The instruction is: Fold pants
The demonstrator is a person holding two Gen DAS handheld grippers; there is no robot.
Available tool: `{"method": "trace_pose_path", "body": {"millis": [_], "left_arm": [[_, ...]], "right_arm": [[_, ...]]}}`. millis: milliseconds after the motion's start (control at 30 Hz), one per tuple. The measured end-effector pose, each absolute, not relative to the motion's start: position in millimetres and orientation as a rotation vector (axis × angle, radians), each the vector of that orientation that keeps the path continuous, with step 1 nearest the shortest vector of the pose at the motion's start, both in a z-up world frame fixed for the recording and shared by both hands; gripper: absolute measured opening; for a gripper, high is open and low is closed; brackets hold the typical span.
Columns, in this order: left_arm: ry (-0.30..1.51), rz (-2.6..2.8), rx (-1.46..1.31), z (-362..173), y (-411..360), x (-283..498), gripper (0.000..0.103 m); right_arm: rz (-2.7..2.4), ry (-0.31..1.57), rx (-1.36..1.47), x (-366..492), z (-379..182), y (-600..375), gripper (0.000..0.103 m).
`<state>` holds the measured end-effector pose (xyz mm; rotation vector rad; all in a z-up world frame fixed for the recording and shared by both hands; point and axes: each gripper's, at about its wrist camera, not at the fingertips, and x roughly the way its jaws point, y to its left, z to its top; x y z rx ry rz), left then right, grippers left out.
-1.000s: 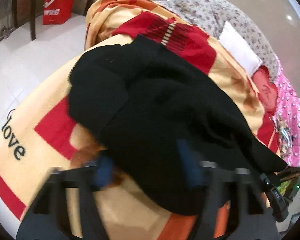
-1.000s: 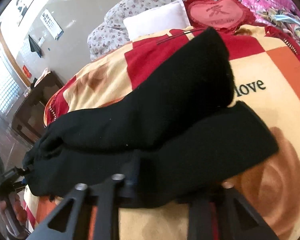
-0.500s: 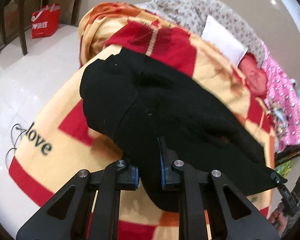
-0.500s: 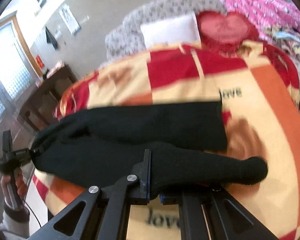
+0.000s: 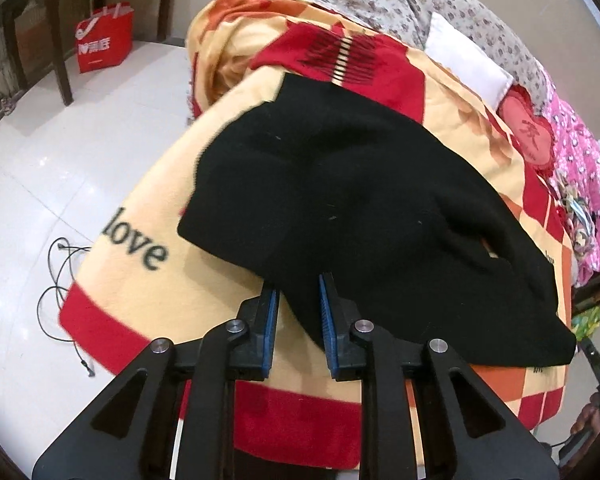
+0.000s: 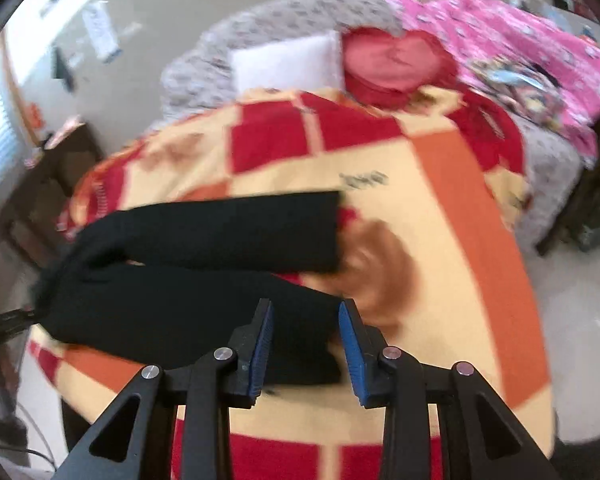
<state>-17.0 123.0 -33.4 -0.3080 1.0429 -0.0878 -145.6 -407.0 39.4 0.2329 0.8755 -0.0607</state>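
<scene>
1 pair of black pants point(image 5: 364, 208), spread on a red, orange and cream blanket point(image 5: 220, 292) covering a bed; both legs run side by side in the right wrist view point(image 6: 204, 264), which is motion-blurred. Left claw point(image 5: 298, 320): blue-padded fingers apart, the pants' near edge lying between them, not clamped. Right claw point(image 6: 306, 340): fingers apart, a pant-leg end lying between them, not pinched. White pillow point(image 5: 466, 60) and red heart cushion point(image 5: 528, 136) at the far end of the bed. Red shopping bag point(image 5: 104, 40) on the floor.
</scene>
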Motion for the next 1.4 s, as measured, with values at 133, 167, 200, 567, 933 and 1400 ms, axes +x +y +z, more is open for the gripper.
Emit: {"method": "trace_pose_path", "body": {"millis": [133, 167, 200, 567, 933, 1400], "left_arm": [[1.014, -0.029, -0.283, -25, 132, -19, 0.018], [0.999, -0.005, -0.266, -22, 133, -20, 0.018], [0.984, 0.014, -0.253, -18, 136, -21, 0.018], [0.945, -0.074, -0.237, -2, 109, -8, 0.029], [1.054, -0.147, -0.133, -39, 43, 19, 0.029], [1.074, -0.147, -0.13, -46, 37, 24, 0.031]], "right_arm": [[0.084, 0.89, 0.181, -122, 27, -365, 0.032], [0.121, 0.915, 0.179, -112, 15, -356, 0.032], [0.139, 0.935, 0.177, -104, 6, -350, 0.032], [0.008, 1.023, 0.176, -98, -8, -371, 0.032], [-0.032, 0.982, 0.217, -122, 0, -400, 0.033], [-0.083, 0.958, 0.312, -100, -20, -427, 0.033]]}}
